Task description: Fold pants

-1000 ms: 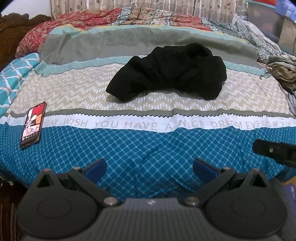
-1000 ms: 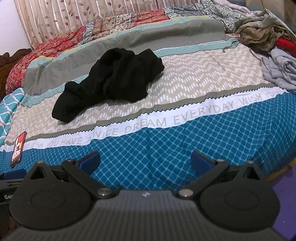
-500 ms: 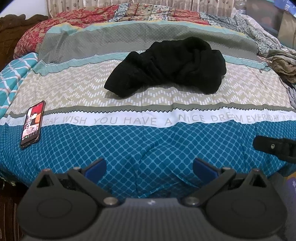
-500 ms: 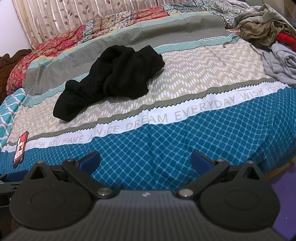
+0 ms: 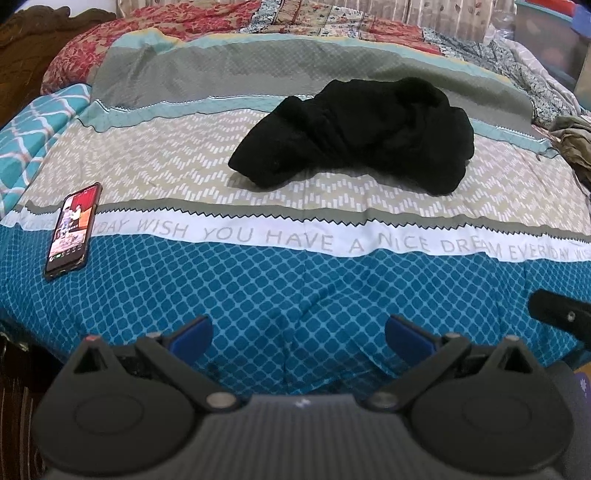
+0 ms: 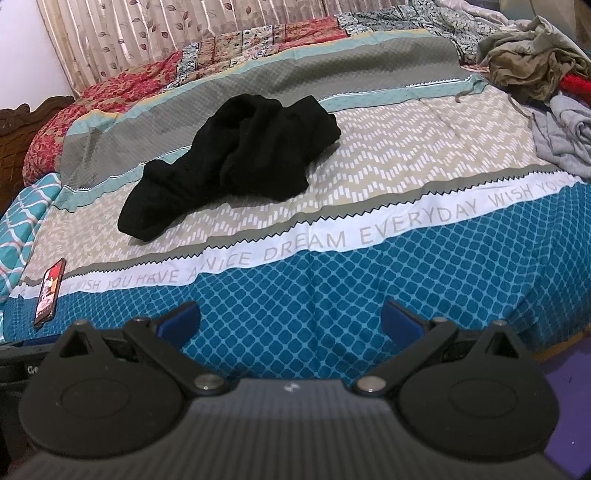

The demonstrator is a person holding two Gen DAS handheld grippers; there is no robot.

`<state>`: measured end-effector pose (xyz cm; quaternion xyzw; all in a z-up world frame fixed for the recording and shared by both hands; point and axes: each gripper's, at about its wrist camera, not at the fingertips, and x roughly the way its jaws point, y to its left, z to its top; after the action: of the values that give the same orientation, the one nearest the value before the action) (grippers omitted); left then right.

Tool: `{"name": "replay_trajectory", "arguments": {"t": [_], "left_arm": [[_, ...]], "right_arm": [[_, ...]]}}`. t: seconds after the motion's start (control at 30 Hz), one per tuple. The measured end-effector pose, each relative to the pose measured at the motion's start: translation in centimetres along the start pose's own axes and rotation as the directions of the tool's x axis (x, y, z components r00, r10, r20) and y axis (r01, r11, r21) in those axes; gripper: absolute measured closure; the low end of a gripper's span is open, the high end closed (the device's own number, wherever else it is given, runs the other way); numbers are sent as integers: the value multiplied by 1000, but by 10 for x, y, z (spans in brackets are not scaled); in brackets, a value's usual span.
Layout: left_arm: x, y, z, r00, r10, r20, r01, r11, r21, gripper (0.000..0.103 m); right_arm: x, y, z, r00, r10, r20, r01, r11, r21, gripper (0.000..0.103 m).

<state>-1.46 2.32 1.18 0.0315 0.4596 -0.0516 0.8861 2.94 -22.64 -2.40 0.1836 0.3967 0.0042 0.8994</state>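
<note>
Black pants (image 5: 362, 134) (image 6: 236, 158) lie crumpled in a heap on the beige zigzag band of the bedspread, well beyond both grippers. My left gripper (image 5: 300, 336) hangs open over the blue diamond-patterned front part of the bed, nothing between its blue-tipped fingers. In the right wrist view my right gripper (image 6: 290, 321) is open and empty too, near the bed's front edge. A black part of the right gripper (image 5: 561, 317) shows at the right edge of the left wrist view.
A phone (image 5: 72, 230) (image 6: 50, 293) with a lit screen lies on the bedspread at the left. A pile of loose clothes (image 6: 543, 70) sits at the bed's far right. A dark wooden headboard (image 5: 33, 33) stands at the left. The lettered white band (image 5: 332, 240) crosses the bed.
Both grippers have edged forward toward the bed, so the pants and lettered band appear slightly lower and larger. Both stay open. The pants have not moved.
</note>
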Motion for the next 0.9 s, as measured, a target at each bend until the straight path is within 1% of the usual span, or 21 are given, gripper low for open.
{"name": "replay_trajectory", "arguments": {"t": [0.3,0.43,0.63,0.77,0.9], "left_arm": [[14,3,2,999,3,-45,-3,1000,5,0],[23,6,7,998,23,-64,-23,1000,4,0],[31,8,15,996,52,-67,-51,999,3,0],[37,6,21,996,63,-67,-62,998,12,0],[43,3,28,995,68,-69,-66,998,24,0]], "right_arm": [[9,-1,1,1000,7,-19,-7,1000,11,0],[15,-3,1,999,4,-38,-4,1000,18,0],[24,-8,1,998,11,-59,-9,999,40,0],[30,-12,1,997,28,-78,-23,998,60,0],[34,-18,4,996,40,-79,-33,996,82,0]]}}
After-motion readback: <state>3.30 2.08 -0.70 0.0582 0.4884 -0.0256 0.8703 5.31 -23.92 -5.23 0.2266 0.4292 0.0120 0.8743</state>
